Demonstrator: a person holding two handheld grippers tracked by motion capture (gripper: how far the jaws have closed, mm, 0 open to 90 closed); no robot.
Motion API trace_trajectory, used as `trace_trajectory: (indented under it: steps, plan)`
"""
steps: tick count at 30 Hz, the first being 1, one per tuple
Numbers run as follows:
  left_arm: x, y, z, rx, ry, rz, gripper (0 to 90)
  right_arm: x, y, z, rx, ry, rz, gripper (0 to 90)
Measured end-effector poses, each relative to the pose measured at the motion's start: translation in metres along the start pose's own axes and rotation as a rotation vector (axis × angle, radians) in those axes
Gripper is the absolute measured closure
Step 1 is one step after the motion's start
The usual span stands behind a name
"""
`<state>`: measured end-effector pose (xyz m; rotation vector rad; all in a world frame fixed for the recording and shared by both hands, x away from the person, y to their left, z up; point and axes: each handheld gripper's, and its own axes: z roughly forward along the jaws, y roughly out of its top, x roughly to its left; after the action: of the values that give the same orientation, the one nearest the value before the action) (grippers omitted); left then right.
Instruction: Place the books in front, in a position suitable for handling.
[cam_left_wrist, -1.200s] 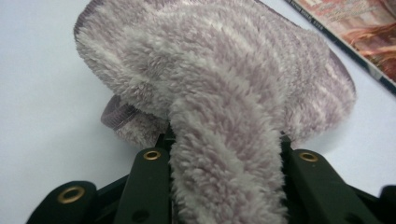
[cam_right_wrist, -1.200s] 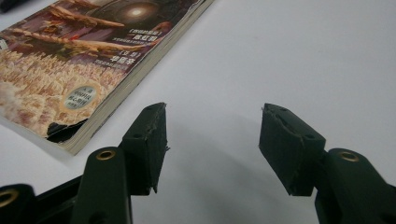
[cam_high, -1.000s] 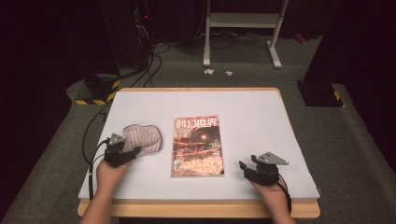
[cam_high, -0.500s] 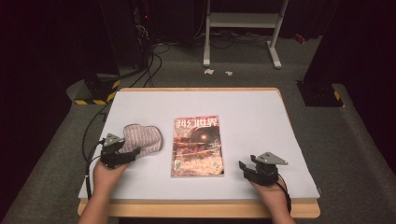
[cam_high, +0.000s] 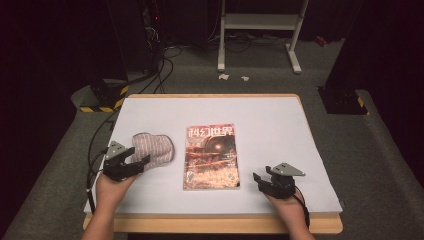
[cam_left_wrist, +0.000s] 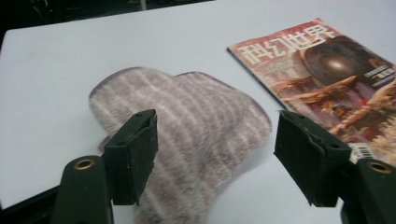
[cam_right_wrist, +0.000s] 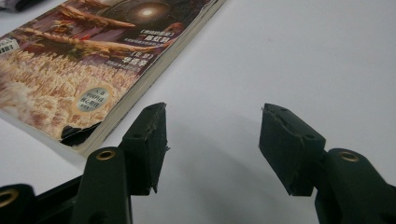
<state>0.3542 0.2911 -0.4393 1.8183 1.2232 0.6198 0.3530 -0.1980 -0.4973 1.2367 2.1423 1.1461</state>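
Observation:
A striped pinkish-grey cloth (cam_high: 152, 147) lies rumpled on the white table (cam_high: 270, 120), left of a magazine (cam_high: 210, 157) with a red cover. My left gripper (cam_high: 141, 165) hovers at the cloth's near edge. In the left gripper view the cloth (cam_left_wrist: 201, 116) lies below and beyond the left gripper (cam_left_wrist: 217, 156), whose jaws have just been opening wide and then closing slightly. They stand apart and press on nothing. My right gripper (cam_high: 258, 179) rests low on the table right of the magazine. In the right gripper view the right gripper (cam_right_wrist: 212, 140) is open on bare table beside the magazine's (cam_right_wrist: 93, 56) corner.
Beyond the table's far edge the floor holds a white metal frame (cam_high: 260, 22), cables (cam_high: 160, 65) and a yellow-black striped block (cam_high: 102, 100). A dark box (cam_high: 342, 100) sits on the floor at the right. Bare tabletop stretches behind and right of the magazine.
My left gripper has lifted and drawn back a little from the cloth, with its jaws wider apart. The cloth, magazine and right gripper stay where they were.

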Motion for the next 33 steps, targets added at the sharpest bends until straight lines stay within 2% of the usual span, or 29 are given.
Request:
trace_trajectory:
  steps: [7, 9, 12, 16, 19, 22, 25, 29, 33]
  plan:
    - [-0.029, 0.003, 0.018, 0.022, -0.080, 0.012, 30.4, 0.004, 0.002, 0.002, 0.002, 0.010, -0.004, 39.8]
    - [-0.039, 0.002, 0.027, 0.031, -0.115, 0.008, 30.4, 0.006, 0.003, 0.001, -0.006, 0.004, -0.007, 38.3]
    - [-0.057, -0.001, 0.043, 0.063, -0.149, 0.025, 29.6, 0.010, 0.005, 0.001, -0.016, 0.003, -0.007, 37.3]
    - [-0.076, -0.007, 0.063, 0.097, -0.190, 0.046, 29.8, 0.017, 0.009, 0.006, -0.003, 0.027, -0.005, 35.4]
    - [-0.085, -0.011, 0.076, 0.119, -0.214, 0.046, 30.2, 0.023, 0.013, 0.010, 0.000, 0.039, -0.013, 35.7]
    - [-0.091, -0.016, 0.088, 0.157, -0.214, 0.049, 29.4, 0.029, 0.021, 0.016, 0.010, 0.048, -0.022, 35.5]
    - [-0.097, -0.019, 0.095, 0.185, -0.202, 0.065, 28.1, 0.038, 0.030, 0.025, 0.032, 0.044, -0.069, 36.6]
    - [-0.099, -0.021, 0.097, 0.186, -0.200, 0.052, 26.9, 0.046, 0.036, 0.035, 0.050, 0.040, -0.076, 37.2]
    - [-0.098, -0.021, 0.097, 0.184, -0.209, 0.034, 26.8, 0.050, 0.028, 0.039, 0.062, 0.044, -0.061, 37.2]
